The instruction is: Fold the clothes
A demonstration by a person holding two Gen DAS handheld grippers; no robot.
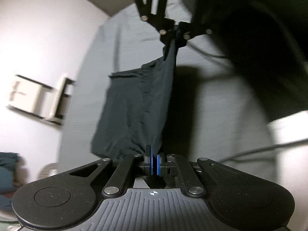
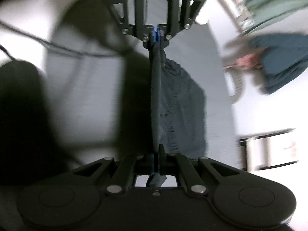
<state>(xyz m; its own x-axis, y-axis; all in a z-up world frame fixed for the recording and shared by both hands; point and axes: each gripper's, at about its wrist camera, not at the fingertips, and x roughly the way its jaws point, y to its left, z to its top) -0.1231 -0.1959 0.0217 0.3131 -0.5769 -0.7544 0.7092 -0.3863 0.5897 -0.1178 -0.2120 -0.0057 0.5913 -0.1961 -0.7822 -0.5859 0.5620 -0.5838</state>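
A dark navy garment (image 1: 132, 109) with a gathered waistband hangs stretched between my two grippers, above a grey cloth-covered table (image 1: 221, 100). My left gripper (image 1: 154, 160) is shut on one end of it, the blue pads pinching the fabric. Opposite, the right gripper (image 1: 176, 33) clamps the other end. In the right wrist view the garment (image 2: 182, 105) runs as a taut band from my right gripper (image 2: 156, 160), shut on it, to the left gripper (image 2: 156, 33) facing me. The cloth sags to one side below the band.
A cable (image 1: 250, 152) trails over the grey table. A person's dark sleeve (image 1: 269, 48) fills the upper right. A pile of teal clothes (image 2: 283, 61) lies off the table, and a white shelf unit (image 1: 38, 98) stands on the pale floor.
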